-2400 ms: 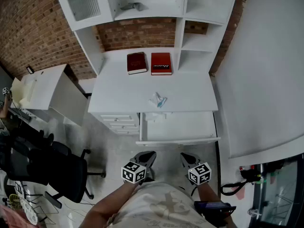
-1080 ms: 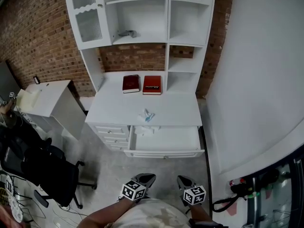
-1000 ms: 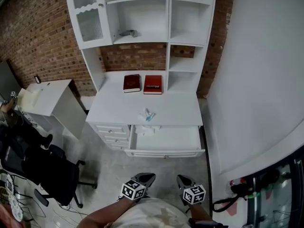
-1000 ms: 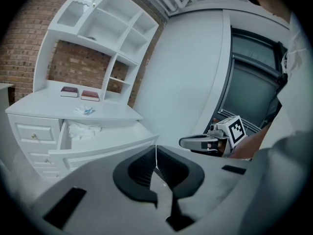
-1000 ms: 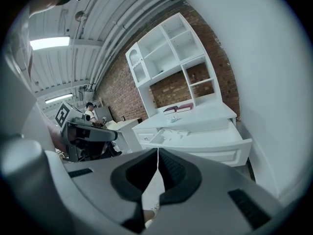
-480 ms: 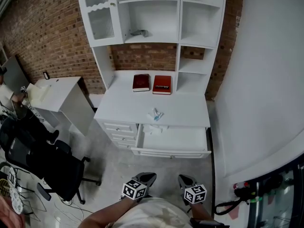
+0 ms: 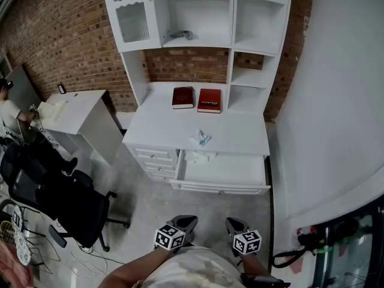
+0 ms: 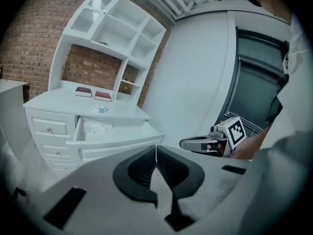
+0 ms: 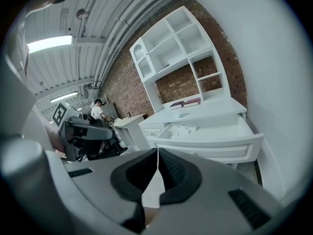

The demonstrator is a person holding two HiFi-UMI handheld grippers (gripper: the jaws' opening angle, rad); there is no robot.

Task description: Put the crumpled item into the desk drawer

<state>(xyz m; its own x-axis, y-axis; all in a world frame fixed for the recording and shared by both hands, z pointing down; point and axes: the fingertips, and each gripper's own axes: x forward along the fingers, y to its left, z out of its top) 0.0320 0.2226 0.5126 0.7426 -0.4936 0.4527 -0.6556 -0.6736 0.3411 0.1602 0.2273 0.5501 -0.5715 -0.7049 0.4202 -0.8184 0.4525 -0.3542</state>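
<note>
A small crumpled wrapper [image 7: 200, 139], white with a bit of blue, lies on the white desk top [image 7: 240, 137], just behind the open drawer [image 7: 223, 171]. A crumpled white piece [image 7: 201, 156] rests in the drawer's back left corner. Both grippers hang low by my body, far from the desk. The left gripper [image 7: 185, 221] is shut with nothing in it, and its jaws meet in the left gripper view [image 8: 156, 153]. The right gripper [image 7: 234, 224] is shut too, empty in its own view [image 9: 157, 155]. From there the wrapper [image 9: 182, 114] and drawer [image 9: 215, 140] show ahead.
Two dark red books [image 7: 197, 98] lie at the back of the desk under a white hutch [image 7: 204, 17]. A black office chair [image 7: 66, 206] and a white side cabinet [image 7: 81, 116] stand at the left. A person [image 7: 9, 104] is at the far left. A white wall runs along the right.
The desk looks farther away than at first, and the view has drifted so it sits a little more to the right. Both grippers stay shut and low by my body.
</note>
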